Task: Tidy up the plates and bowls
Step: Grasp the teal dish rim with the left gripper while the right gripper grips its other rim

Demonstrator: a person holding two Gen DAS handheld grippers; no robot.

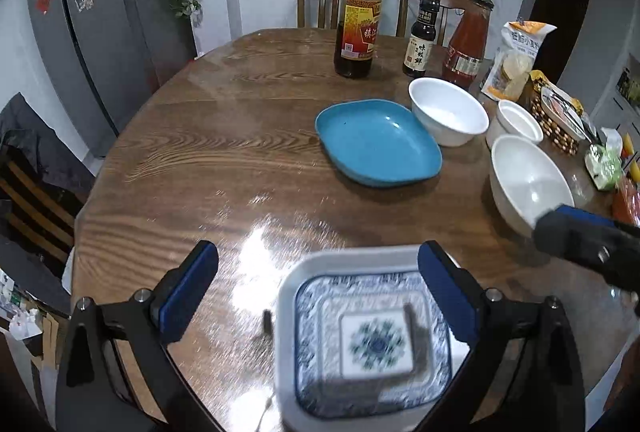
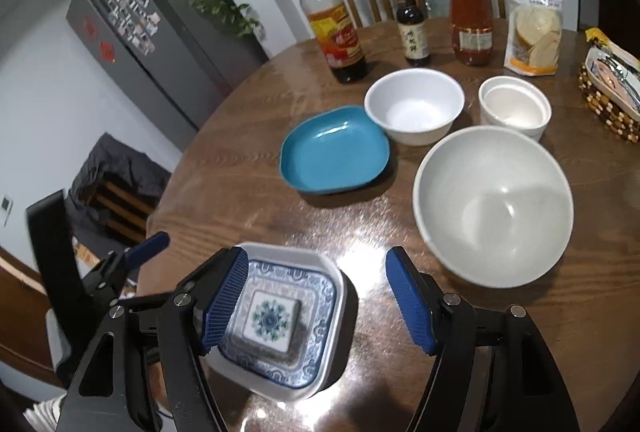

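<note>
1. Plates and bowls are mostly scattered on the wooden table (image 1: pixel 200 135), so I'd say the tidying is at an early stage.
2. Patterned square dish (image 2: pixel 280 316) sits flat on the table near the edge, right under both tools. It looks set down, nobody's gripping it.
3. Left gripper (image 1: pixel 318 288) is spread wide with nothing pinched. The dish's far rim shows between its fingers, with the right-hand pad overlapping the dish in the left wrist view.
4. Right gripper (image 2: pixel 316 302) is also open and empty. Its left-hand pad hangs over the dish's near side, the other pad is off over bare wood. Can't tell for sure if either pad brushes the rim.
5. Blue plate (image 2: pixel 335 149) lies well beyond the fingertips, toward the middle of the table.
6. Big white bowl (image 2: pixel 494 205) is just past the right gripper's right finger. A medium white bowl (image 2: pixel 414 105) and a small white cup-like bowl (image 2: pixel 515 105) sit further out, near the bottles.
7. Nothing is stacked yet as far as I can see. My guess: plates need grouping and the three bowls need nesting.
</note>
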